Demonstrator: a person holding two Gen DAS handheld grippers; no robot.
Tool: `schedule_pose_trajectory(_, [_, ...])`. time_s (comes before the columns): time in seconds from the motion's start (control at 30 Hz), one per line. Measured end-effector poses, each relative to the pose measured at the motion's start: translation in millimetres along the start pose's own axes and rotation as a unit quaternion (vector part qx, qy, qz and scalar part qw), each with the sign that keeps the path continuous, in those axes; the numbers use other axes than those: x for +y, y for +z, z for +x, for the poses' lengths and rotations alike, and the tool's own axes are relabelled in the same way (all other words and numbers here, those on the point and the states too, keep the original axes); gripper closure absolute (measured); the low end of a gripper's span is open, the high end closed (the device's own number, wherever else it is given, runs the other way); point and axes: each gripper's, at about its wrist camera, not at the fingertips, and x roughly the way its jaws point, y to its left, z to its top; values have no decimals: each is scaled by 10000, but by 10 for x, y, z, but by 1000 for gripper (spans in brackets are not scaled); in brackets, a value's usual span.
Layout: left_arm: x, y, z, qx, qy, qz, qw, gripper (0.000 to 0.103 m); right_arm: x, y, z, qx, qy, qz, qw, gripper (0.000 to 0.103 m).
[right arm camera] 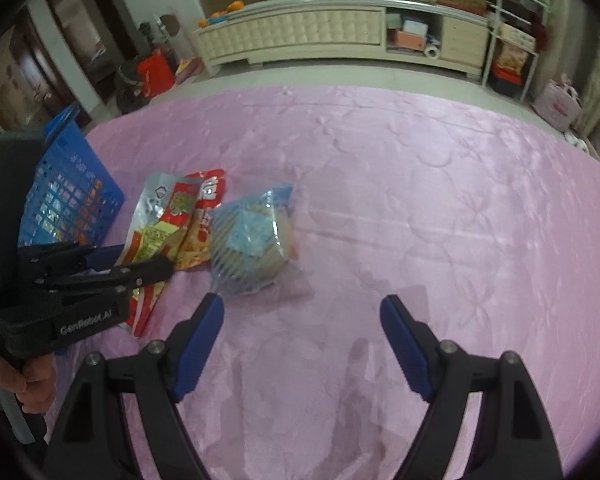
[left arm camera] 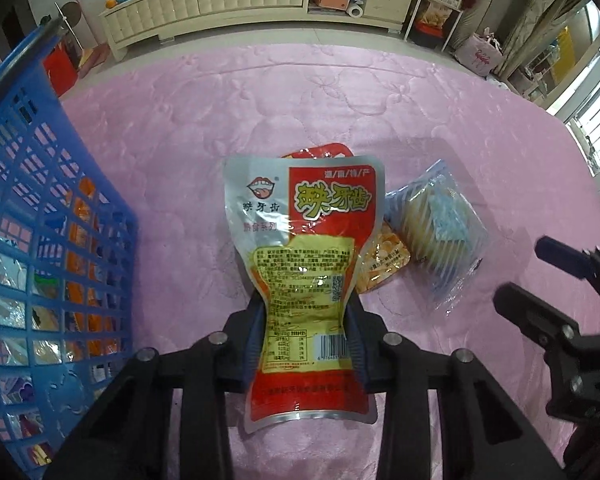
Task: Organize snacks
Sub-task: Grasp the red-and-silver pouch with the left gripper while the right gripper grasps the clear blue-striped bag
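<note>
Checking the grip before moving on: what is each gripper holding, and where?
Left gripper pinches the red snack packet across its lower middle. Right gripper holds nothing.

Two close, downward wrist views over one shared pink quilt (left arm camera: 380, 120).

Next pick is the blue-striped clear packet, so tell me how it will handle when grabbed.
The blue-striped clear packet looks puffy and crinkly, so it will probably give under the tongs. Its glossy film may slip. The pale contents look like a loose stack, likely light and perhaps crushable. The right tongs stand open, short of it.
</note>
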Motion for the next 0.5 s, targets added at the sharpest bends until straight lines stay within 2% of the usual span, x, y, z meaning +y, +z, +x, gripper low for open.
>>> schedule_pose_trajectory(0.13, [27,-22,-26,-17,-1,24,10000,69,8,151,99,104,1,-202,9997,19])
schedule_pose_trajectory(0.3, [29,-58,-37,-76,-7,-6,10000,69,25,295,195,184,-2,-149,9997,19])
schedule_pose_trajectory(0.43, [0,-83,-19,-104,5,2,9999,69,78,360,329,363,387,-137,9985,19])
schedule_pose_trajectory(0.5, [1,-104,-31,-112,6,16,9999,69,128,360,435,488,334,-234,9980,19])
